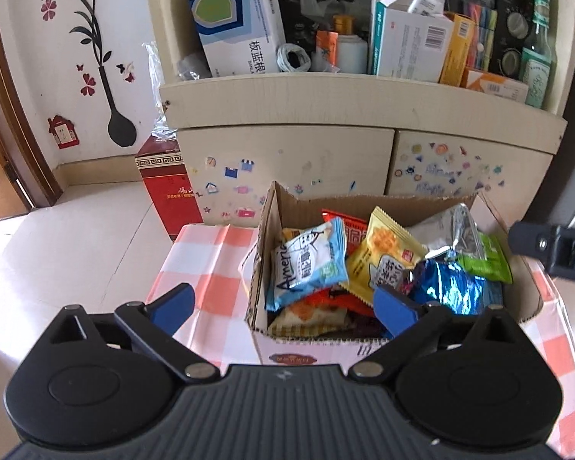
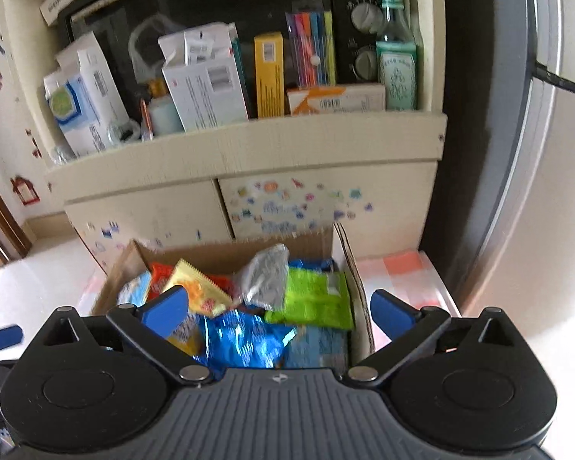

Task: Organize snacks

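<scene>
Between picks: both hand-held grippers, left (image 1: 283, 304) and right (image 2: 280, 312), wide, empty, above cardboard box (image 1: 364, 201) at desk (image 1: 211, 260) edge; next, probably tidying snack packets (image 1: 310, 264).

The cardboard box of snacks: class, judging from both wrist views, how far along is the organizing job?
Done: many packets, such as the light blue packet, yellow packet and green packet, already lie in the cardboard box. In hand: nothing; the left gripper and right gripper are both open and empty. Left: no loose snacks show on the checked cloth, so little seems to remain.
</scene>
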### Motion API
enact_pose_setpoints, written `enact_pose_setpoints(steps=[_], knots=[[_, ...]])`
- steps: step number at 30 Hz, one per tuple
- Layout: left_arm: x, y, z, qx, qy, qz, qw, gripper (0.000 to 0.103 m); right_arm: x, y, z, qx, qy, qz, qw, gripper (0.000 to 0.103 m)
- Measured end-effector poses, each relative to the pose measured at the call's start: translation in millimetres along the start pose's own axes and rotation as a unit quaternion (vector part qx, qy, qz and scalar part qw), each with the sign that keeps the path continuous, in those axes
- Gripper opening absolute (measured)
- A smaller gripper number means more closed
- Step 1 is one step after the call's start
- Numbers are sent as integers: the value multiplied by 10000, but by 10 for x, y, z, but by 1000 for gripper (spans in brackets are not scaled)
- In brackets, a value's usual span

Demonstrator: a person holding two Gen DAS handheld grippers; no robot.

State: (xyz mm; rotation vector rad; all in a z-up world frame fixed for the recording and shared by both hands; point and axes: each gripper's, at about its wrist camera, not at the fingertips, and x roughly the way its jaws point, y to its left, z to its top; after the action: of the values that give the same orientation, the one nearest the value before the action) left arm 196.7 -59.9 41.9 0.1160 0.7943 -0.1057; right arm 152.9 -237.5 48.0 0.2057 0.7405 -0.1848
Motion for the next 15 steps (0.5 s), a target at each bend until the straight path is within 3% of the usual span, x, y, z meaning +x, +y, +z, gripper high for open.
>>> enact_pose_setpoints(steps=[15], knots=[[18, 15, -51, -71, 248, 69, 9996, 101, 114, 49, -82, -470, 306, -369, 9977, 103]])
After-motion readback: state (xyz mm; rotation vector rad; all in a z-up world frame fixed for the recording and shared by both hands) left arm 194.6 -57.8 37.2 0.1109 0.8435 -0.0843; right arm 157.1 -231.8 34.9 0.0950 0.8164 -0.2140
